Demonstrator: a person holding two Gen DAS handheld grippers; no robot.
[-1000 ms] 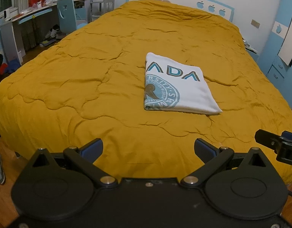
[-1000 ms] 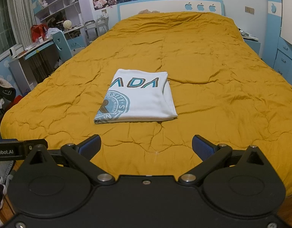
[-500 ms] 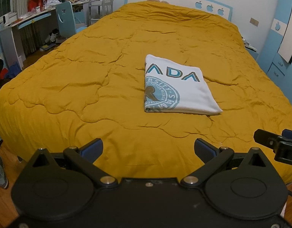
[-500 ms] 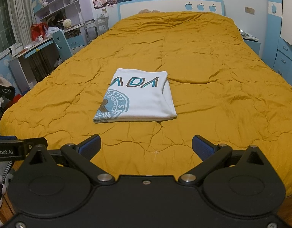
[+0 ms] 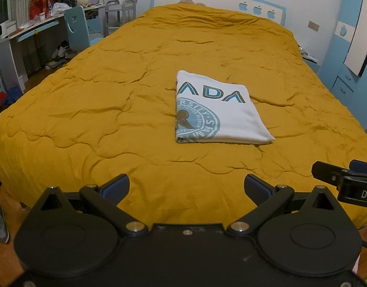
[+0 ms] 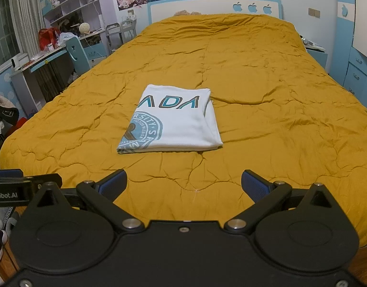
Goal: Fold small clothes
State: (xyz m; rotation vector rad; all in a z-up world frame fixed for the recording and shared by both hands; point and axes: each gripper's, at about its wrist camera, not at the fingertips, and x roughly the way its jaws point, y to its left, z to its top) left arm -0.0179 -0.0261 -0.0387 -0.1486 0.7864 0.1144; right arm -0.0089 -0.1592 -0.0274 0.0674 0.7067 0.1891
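Folding looks finished: the white printed T-shirt lies as a compact rectangle mid-way up the mustard quilt. Left gripper and right gripper hang over the bed's foot, jaws spread, holding nothing, well apart from the shirt.

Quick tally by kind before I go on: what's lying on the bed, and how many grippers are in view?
Folded white T-shirt: 1
Mustard-yellow quilt: 1
Grippers, both with jaws open and empty: 2, left gripper, right gripper
Total: 4
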